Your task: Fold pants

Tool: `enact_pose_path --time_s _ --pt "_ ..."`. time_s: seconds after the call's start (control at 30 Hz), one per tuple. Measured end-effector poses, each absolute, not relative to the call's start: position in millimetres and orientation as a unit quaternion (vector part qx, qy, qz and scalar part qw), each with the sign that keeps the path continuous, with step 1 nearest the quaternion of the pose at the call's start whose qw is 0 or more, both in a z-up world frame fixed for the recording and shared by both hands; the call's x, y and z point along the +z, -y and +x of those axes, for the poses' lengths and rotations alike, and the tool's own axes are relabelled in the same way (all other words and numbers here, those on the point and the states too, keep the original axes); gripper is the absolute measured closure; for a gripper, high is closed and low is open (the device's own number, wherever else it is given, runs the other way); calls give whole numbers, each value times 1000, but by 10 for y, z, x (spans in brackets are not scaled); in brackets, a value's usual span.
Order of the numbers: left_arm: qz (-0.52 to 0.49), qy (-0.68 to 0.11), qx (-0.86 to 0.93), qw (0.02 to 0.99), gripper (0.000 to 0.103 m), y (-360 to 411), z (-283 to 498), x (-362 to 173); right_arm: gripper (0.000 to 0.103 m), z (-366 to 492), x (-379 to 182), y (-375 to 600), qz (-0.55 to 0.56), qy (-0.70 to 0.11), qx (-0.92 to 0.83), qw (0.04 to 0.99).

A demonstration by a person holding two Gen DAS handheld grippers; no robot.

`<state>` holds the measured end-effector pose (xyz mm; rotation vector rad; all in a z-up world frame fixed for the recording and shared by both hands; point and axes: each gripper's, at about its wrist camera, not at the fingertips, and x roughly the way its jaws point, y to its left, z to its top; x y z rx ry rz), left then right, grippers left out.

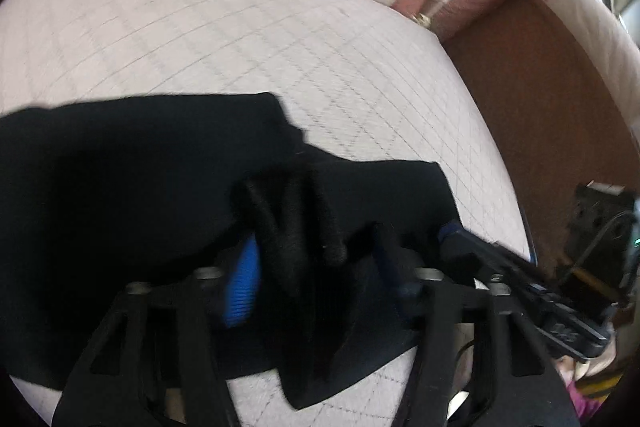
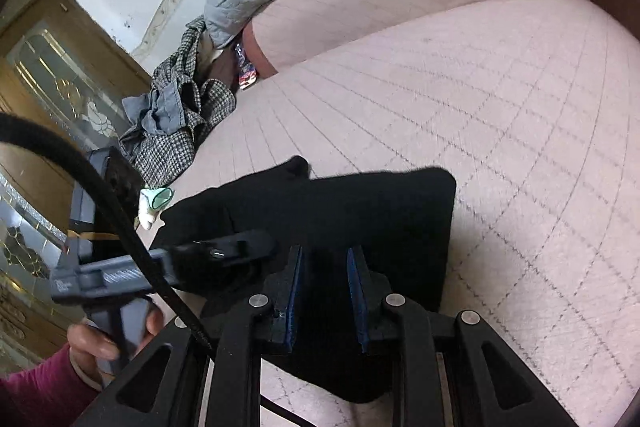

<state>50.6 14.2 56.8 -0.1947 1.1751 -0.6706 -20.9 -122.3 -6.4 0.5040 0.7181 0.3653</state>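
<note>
Black pants (image 1: 140, 163) (bunched) on quilted sofa (image 1: 240, 39); left hand-held gripper (image 1: 316, 267) and right hand-held gripper (image 2: 326, 291) each pinch fabric, jaws part-closed.

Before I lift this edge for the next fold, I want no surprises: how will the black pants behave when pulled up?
The black pants will probably drape limply; fabric already bunches in ridges between the left gripper fingers. They look thin and likely light. On the quilted cushion they may drag rather than slide.
</note>
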Motion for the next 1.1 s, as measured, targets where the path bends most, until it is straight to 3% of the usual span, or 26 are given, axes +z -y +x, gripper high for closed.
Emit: enact_pose_path --time_s 0.03,0.23,0.4,0.7,0.83,1.1 --pt "-86 -545 -315 772 86 -123 525 604 82 -228 -19 1219 242 -339 179 891" --pt "-87 -507 -313 799 87 -352 609 898 82 -282 146 1058 214 -315 201 903" --pt "-66 -540 -270 794 87 -430 621 562 82 68 -319 675 167 -384 195 887" --pt "-48 -506 -211 835 85 -708 344 784 82 14 40 597 142 -347 195 906" --pt "-33 -479 -158 863 85 -912 170 909 70 44 1 517 144 -357 197 902" --pt "-10 -437 -84 896 85 -1189 -23 1009 68 134 -104 248 109 -382 193 897"
